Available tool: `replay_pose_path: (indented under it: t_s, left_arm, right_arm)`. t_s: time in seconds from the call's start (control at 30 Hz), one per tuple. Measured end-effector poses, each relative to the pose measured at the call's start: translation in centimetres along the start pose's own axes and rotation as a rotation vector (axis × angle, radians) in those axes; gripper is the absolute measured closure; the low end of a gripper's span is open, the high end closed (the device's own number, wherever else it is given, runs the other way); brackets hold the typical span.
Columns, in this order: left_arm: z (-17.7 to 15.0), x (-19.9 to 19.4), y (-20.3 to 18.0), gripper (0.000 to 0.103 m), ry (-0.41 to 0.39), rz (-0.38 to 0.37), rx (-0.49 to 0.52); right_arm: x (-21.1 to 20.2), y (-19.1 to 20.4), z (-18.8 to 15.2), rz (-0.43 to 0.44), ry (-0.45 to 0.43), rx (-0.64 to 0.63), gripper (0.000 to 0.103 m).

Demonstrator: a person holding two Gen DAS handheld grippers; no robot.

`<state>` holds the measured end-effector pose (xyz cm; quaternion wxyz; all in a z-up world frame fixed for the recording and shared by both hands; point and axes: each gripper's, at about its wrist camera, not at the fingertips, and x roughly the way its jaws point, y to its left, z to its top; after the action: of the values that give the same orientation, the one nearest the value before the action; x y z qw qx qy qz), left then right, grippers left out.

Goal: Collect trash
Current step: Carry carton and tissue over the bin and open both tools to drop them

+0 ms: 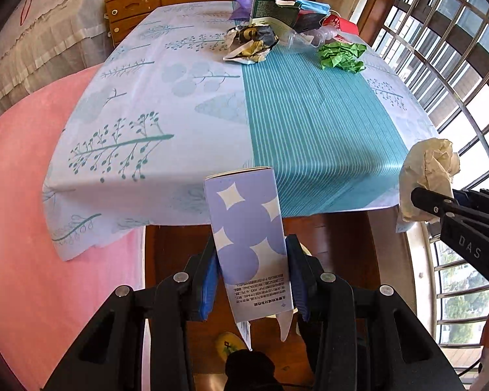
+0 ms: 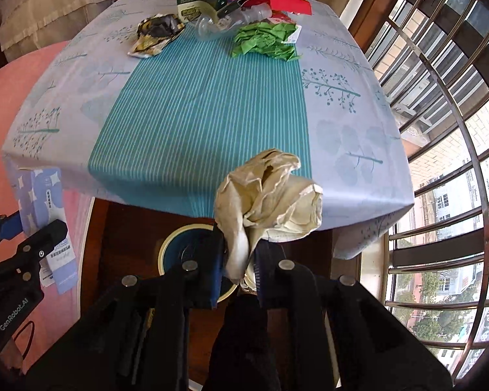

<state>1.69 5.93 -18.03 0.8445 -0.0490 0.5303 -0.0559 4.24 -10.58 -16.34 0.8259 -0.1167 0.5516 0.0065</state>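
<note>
Standing lengthwise between the blue pads of the left gripper (image 1: 252, 277), the lilac carton (image 1: 249, 238) runs its long axis along the fingers, its closed end pointing toward the table (image 1: 146, 104) and its open flaps toward the camera; the fingers are closed to the carton's width and press both of its sides. At the right edge of this view the right gripper (image 1: 430, 210) pinches a wad of cream paper (image 1: 428, 172), held off the table's near corner. From the right wrist, the cream paper (image 2: 270, 195) bulges forward of the right gripper (image 2: 239, 260), whose fingers are nearly together on its twisted tail, above a round bin (image 2: 172, 241) on the floor. At far left the left gripper (image 2: 32, 238) carries the carton (image 2: 45, 202). Green paper (image 2: 264, 39) and other litter lie at the table's far end.
</note>
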Motion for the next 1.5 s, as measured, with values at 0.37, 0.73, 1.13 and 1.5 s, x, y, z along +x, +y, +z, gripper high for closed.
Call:
replay_pose_path:
  t_s: [0.37, 0.73, 1.13, 1.5]
  left_arm:
    - [-6.2, 4.4, 2.0, 0.065, 0.104, 0.007, -0.039]
    - [-12.1, 16.6, 1.9, 0.064, 0.224, -0.016, -0.108]
    - [-15.3, 31.5, -1.3, 0.064, 0.31, 0.006, -0.103]
    - [-13.9, 37.2, -2.1, 0.062, 0.308, 0.029, -0.065]
  right_arm:
    - [5.3, 4.3, -8.8, 0.048, 0.152, -0.028, 0.09]
    - [18.1, 4.8, -15.2, 0.146, 0.18, 0.046, 0.09]
    - [32.4, 1.7, -17.8, 0.272, 0.212, 0.065, 0.089]
    - [39.4, 2.3, -17.3, 0.278, 0.226, -0.012, 0.076]
